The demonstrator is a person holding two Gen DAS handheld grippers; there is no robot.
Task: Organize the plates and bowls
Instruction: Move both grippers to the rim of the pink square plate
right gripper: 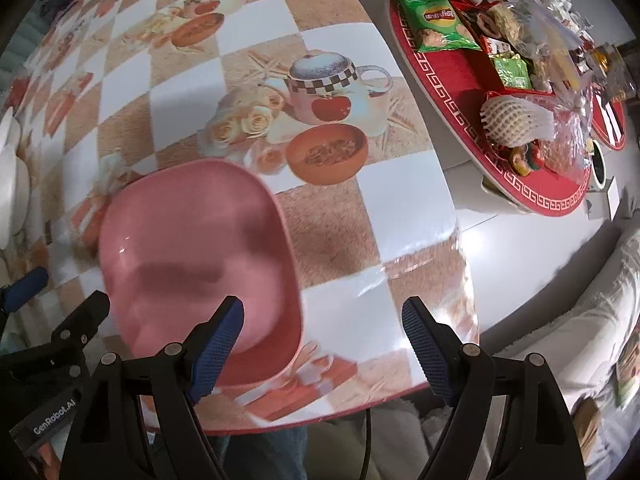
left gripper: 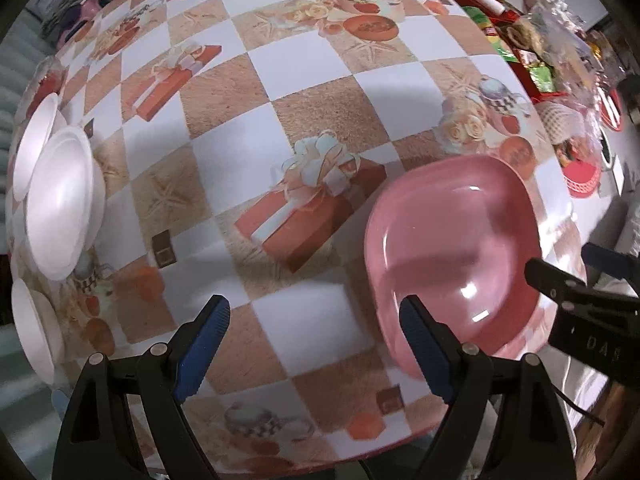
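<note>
Pink bowl (left gripper: 452, 240) glossy plastic; tablecloth (left gripper: 312, 80) smooth, shiny vinyl prob; white bowls (left gripper: 60, 200) matt foam-like

A pink bowl (left gripper: 456, 256), squarish with rounded corners and glossy inside, sits upright and empty on the checkered tablecloth (left gripper: 312, 80) near its front edge. White foam bowls (left gripper: 60, 200) lie overlapping, well apart from it, at the cloth's left edge.
</note>
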